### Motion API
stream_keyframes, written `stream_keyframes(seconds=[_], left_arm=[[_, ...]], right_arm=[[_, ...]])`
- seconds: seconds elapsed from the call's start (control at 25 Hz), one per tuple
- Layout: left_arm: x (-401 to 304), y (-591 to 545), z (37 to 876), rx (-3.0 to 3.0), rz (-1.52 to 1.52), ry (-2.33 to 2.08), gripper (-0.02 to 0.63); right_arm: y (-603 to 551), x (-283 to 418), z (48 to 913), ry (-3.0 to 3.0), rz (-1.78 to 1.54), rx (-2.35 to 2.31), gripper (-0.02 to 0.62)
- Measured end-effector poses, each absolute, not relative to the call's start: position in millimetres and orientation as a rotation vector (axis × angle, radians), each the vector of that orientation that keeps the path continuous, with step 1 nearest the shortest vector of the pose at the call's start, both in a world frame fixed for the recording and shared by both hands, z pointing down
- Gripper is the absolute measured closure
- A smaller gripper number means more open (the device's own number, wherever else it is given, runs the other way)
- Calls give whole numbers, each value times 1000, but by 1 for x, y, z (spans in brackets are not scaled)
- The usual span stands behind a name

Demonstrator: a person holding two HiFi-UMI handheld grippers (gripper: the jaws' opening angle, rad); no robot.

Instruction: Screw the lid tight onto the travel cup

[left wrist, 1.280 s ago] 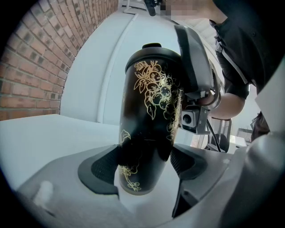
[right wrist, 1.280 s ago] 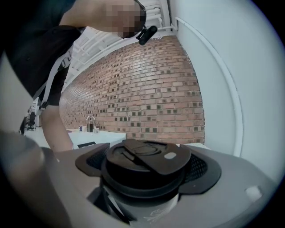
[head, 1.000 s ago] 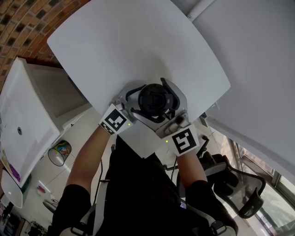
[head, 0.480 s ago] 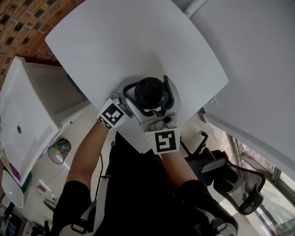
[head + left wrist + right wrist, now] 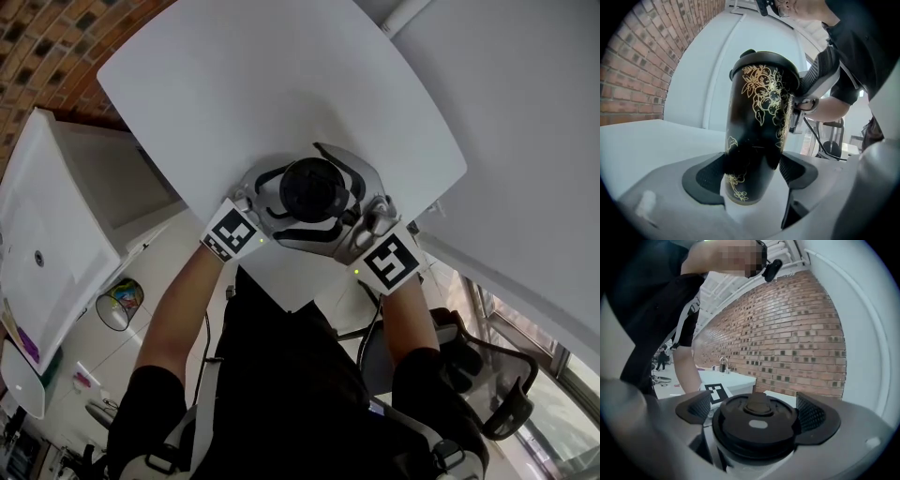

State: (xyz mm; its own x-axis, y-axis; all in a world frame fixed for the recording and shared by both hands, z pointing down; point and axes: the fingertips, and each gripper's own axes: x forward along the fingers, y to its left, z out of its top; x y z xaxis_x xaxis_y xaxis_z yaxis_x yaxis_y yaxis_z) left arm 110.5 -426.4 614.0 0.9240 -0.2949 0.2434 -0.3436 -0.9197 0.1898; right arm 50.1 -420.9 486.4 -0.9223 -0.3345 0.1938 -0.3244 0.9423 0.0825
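Two grippers shared the job. The left gripper (image 5: 752, 171) was clenched on the lower body of the travel cup (image 5: 759, 126), which stood upright on the white worktop (image 5: 281, 84) near its front edge. The right gripper (image 5: 756, 409) sat level with the lid (image 5: 757, 420). Its jaws had just been opening and stood released, with the lid between them but not gripped.

This looked like a re-grip between turns. The next move would call for closing squarely on the lid's rim and twisting while the left jaws stop the cup from spinning.

The cup was glossy black with gold leaf-and-berry print and tapered toward its base. The lid was round, matte black plastic with a raised centre knob. The pads (image 5: 811, 414) looked dark and finely ribbed.
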Motion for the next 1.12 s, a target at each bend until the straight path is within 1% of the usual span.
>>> stream_keyframes(seconds=[0.12,0.2,0.24,0.4,0.64,0.68,0.76,0.84,0.92,1.12], left_arm=[[111,-427,613,2854,306,-483,236],[112,-427,613,2854,306,-483,236],[111,-427,613,2854,307,-483,236],[111,-427,614,2855,310,-484,236],[111,-426,614,2850,309,-480,236],[110,-426,614,2847,307,-479,236],[110,-427,614,2842,303,-479,236],[111,-428,613,2842,300,-480,236],[111,-427,614,2846,301,-482,236],[110,-427,615,2853,313,-485,236]], right_arm=[[-426,48,487,-2908,-19,517,48],[-431,51,484,-2941,20,590,85],[-433,51,481,-2959,32,628,91],[-437,52,477,-2957,20,773,92],[-451,59,472,-2825,0,1261,94],[-454,60,471,-2784,6,1355,109],[-457,63,474,-2701,22,1490,109],[-456,66,479,-2679,56,1505,109],[-453,65,480,-2738,98,1420,107],[-446,63,474,-2883,101,1173,61]])
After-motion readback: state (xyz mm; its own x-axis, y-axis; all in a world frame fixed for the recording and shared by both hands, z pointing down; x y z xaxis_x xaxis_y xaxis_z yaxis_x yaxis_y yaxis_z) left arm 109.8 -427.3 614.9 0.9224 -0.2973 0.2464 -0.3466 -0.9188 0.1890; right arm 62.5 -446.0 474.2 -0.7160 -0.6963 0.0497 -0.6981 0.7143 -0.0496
